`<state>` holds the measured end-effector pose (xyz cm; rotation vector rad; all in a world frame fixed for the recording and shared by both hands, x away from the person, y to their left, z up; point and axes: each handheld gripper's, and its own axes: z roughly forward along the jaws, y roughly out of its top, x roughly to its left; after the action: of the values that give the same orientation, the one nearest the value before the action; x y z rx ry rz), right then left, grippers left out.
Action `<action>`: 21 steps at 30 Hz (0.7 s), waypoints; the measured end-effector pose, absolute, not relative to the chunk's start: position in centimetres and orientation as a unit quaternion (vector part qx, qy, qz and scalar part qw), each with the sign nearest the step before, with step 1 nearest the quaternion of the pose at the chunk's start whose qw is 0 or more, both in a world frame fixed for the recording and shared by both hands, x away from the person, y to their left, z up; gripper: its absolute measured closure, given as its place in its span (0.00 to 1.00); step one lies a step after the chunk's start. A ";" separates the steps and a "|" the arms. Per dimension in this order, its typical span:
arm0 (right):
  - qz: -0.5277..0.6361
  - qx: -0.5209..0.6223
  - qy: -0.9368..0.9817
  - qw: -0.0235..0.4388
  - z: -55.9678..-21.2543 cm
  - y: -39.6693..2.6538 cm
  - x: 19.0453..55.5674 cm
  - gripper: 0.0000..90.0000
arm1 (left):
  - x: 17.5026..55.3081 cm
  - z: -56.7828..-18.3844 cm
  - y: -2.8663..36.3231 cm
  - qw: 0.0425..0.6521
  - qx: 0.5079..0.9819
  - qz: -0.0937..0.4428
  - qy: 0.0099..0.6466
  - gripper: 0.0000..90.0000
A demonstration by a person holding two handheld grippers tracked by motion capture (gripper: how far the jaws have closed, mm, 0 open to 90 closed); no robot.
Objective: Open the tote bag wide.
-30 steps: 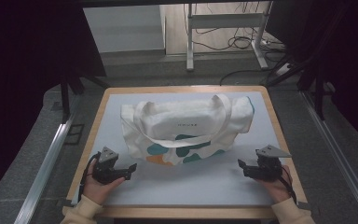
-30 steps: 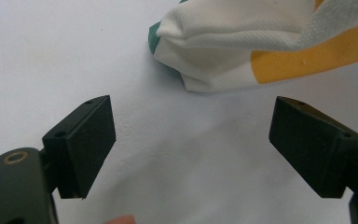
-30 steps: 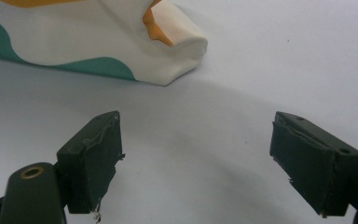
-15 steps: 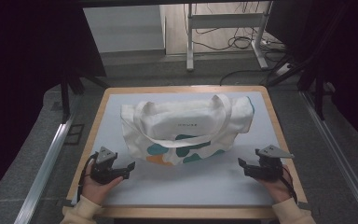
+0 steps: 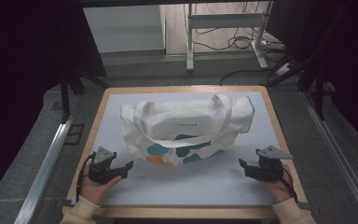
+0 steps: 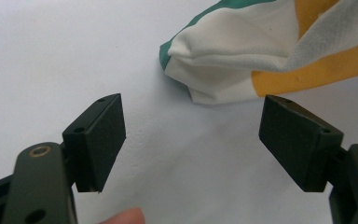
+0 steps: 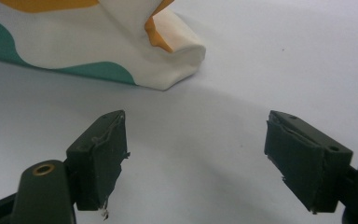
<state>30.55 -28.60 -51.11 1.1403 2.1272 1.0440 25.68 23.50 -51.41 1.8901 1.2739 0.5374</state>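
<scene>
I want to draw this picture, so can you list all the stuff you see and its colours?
tote bag: one, cream with teal and orange blobs, lying flat mid-table, handles on top
table: one, pale top with a wooden rim
metal stand: one, grey, on the floor behind the table
cables: several, black, on the floor by the stand
left gripper: one, black, open, near the bag's left corner
right gripper: one, black, open, near the bag's right corner
hands: two, cream sleeves

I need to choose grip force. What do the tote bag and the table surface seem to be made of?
The tote bag looks like woven cotton canvas, matte: fine weave and soft folds show in the left gripper view. The table surface seems a smooth, matte pale sheet, perhaps plastic or laminate, inside a wooden rim.
</scene>
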 end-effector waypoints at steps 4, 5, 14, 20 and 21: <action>0.384 0.419 0.783 0.252 -51.1 -28.6 30.5 0.23 | 25.6 -51.3 23.6 0.391 0.744 0.211 0.500 0.25; 0.384 0.418 0.783 0.253 -51.1 -28.6 30.5 0.23 | 25.5 -51.2 23.6 0.394 0.743 0.211 0.499 0.25; 0.391 0.422 0.778 0.251 -50.4 -28.7 30.6 0.25 | 25.3 -50.2 24.0 0.412 0.736 0.214 0.493 0.24; 0.408 0.413 0.774 0.253 -49.4 -28.6 30.6 0.26 | 25.3 -49.5 24.2 0.417 0.732 0.218 0.493 0.24; 0.414 0.409 0.773 0.252 -48.9 -28.6 30.6 0.27 | 25.3 -49.3 24.3 0.418 0.731 0.220 0.493 0.24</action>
<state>30.63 -28.59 -48.87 1.1135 2.1027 1.1255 25.32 24.27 -49.27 1.8329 1.2357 0.5519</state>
